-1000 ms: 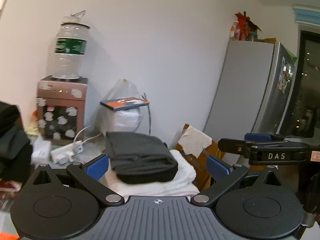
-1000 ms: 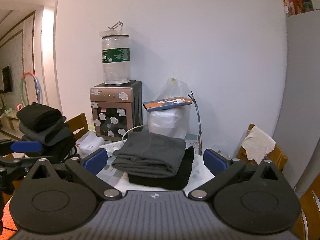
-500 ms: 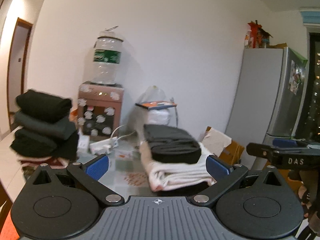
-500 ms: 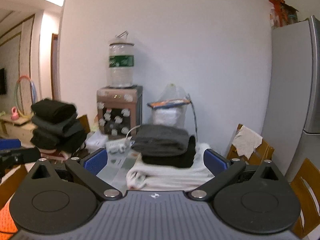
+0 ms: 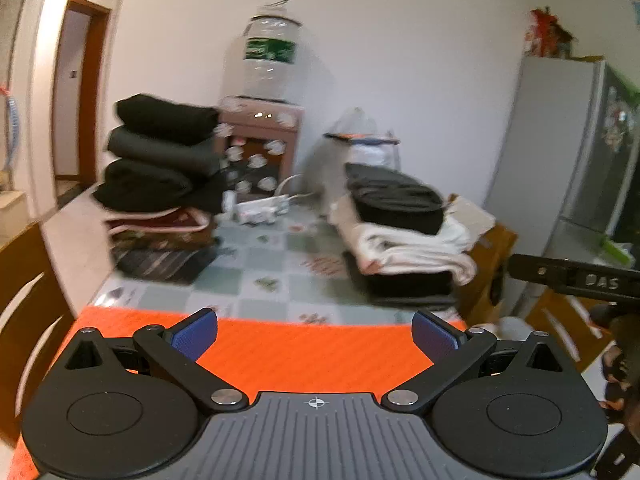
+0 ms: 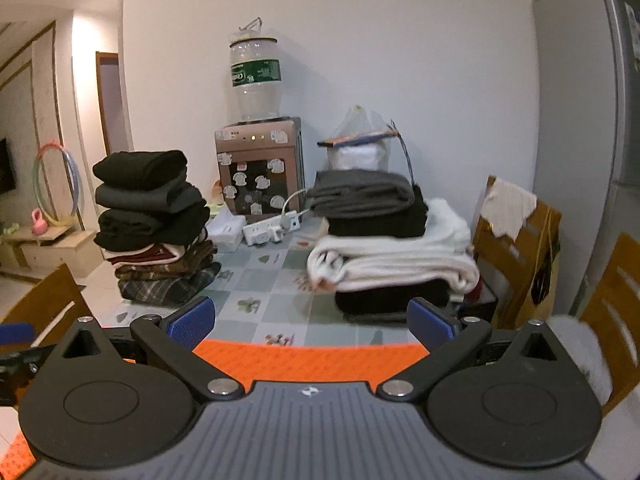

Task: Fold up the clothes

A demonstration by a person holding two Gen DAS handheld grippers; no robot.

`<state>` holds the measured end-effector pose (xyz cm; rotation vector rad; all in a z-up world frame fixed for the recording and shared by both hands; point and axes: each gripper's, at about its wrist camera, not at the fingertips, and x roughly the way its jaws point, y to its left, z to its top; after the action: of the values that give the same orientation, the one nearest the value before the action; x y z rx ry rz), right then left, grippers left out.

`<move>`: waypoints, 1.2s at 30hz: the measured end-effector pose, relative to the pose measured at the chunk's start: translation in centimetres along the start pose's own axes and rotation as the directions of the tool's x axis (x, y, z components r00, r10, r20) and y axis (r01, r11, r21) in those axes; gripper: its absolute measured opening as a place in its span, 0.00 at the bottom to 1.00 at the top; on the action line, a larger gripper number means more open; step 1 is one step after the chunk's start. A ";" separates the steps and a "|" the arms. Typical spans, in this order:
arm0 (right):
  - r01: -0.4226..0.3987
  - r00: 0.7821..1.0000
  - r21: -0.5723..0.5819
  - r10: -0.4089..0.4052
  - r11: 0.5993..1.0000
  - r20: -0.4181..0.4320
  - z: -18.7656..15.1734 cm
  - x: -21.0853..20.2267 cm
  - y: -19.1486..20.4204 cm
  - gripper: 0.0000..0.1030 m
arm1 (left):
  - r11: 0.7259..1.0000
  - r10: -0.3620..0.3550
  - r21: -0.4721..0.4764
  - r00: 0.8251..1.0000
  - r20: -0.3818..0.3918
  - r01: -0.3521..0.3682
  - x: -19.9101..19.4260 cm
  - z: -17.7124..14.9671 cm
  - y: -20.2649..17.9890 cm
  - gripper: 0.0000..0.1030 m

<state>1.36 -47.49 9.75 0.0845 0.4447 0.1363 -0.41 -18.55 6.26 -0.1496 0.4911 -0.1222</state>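
Two stacks (image 5: 160, 184) (image 5: 404, 232), motion-blurred.

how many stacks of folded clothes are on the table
2. The left stack, dark garments over brown and plaid ones, stands beside the water dispenser. The right stack, grey and black over a white towel, stands nearer the fridge. Items behind them may be hidden.

Both hand-held grippers have pulled back from the folded stack (image 6: 384, 236), bringing the orange mat (image 5: 312, 352) into view
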 end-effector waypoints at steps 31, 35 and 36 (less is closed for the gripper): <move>0.059 0.985 0.043 -0.051 0.997 -0.163 -10.0 0.2 2.8 1.00 | 0.997 0.070 0.032 0.978 -0.196 -0.065 0.9 -6.3 0.6 1.00; 0.055 0.986 0.022 -0.051 0.998 -0.160 -9.1 0.9 2.7 1.00 | 0.996 0.081 0.042 0.981 -0.175 -0.075 1.0 -5.9 0.3 1.00; 0.053 0.986 0.019 -0.050 0.998 -0.159 -8.9 1.1 2.7 1.00 | 0.996 0.079 0.043 0.983 -0.166 -0.073 0.9 -5.9 0.2 1.00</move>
<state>-1.85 -44.22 1.55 0.0851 0.6067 0.0872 -2.40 -19.11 0.70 -0.0843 0.6614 -0.0689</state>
